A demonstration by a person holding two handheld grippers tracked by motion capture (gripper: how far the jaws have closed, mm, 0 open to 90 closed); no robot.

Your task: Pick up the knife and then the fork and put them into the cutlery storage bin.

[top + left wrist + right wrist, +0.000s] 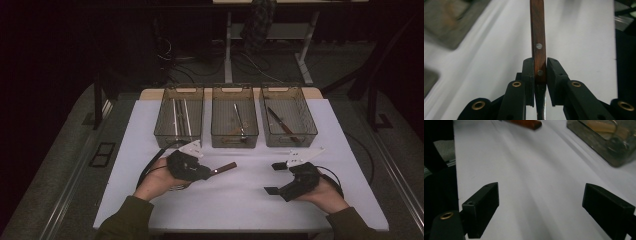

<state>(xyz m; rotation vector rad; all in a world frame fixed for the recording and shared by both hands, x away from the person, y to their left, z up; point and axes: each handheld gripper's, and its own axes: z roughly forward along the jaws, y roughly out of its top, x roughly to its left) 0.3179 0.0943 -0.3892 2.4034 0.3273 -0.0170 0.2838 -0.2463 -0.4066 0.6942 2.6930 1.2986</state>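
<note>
The left gripper (pixel 212 172) was closed on a wooden-handled knife (pixel 227 167), and its pads pressed the handle from both sides near the rivets, as the left gripper view showed (pixel 538 45). The knife was held above the white table (pixel 240 200), not resting on it as far as one could judge. Its long axis ran almost level across the table, the handle end pointing toward 3 o'clock from the left hand (pixel 157 180), that is, toward the right gripper (pixel 276 177).

The right gripper held nothing, and its jaws stood wide apart. From it, the free end of the handle lay at about 10 o'clock, near but not touching.

Farther away, three clear bins stood in a row. The middle bin (pixel 235 142) lay at about 12 o'clock from the knife, and the right bin (pixel 287 141), with one knife inside, at about 1 o'clock. The left hand was clearly the nearer one for placing.
</note>
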